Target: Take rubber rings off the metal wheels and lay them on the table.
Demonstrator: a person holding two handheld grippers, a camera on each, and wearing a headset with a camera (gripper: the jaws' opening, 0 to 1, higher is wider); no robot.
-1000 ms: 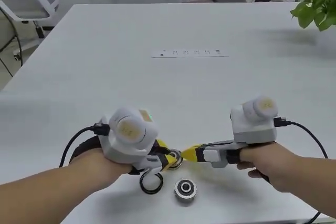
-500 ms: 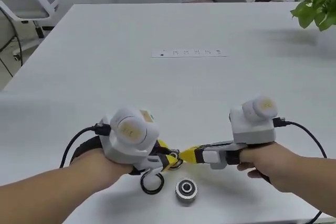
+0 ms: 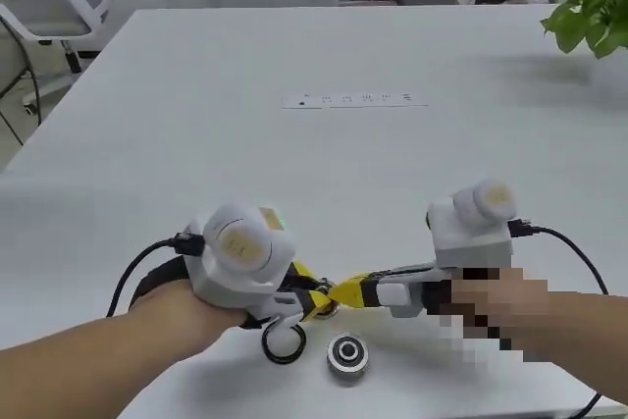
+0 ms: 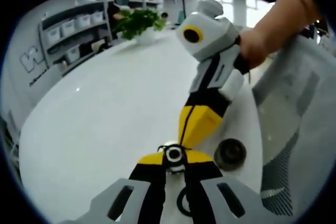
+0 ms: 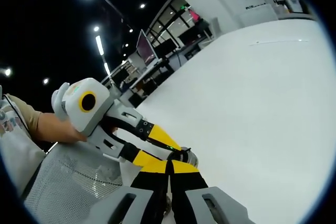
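Head view: wheel (image 4: 173, 155) is pinched in the left gripper's (image 3: 314, 303) jaws.
Right gripper's (image 3: 345, 291) jaws are pressed together at it; ring (image 3: 283, 341) and second wheel (image 3: 346, 353) are laid nearby.

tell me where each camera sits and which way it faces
Head view: on the person's head, facing forward and down at the table; both forearms show.
Left gripper view: on the left gripper, facing along its fingers at the metal wheel they clamp; the right hand shows.
Right gripper view: on the right gripper, facing the left gripper; the left hand shows.
Both gripper views share the metal wheel.
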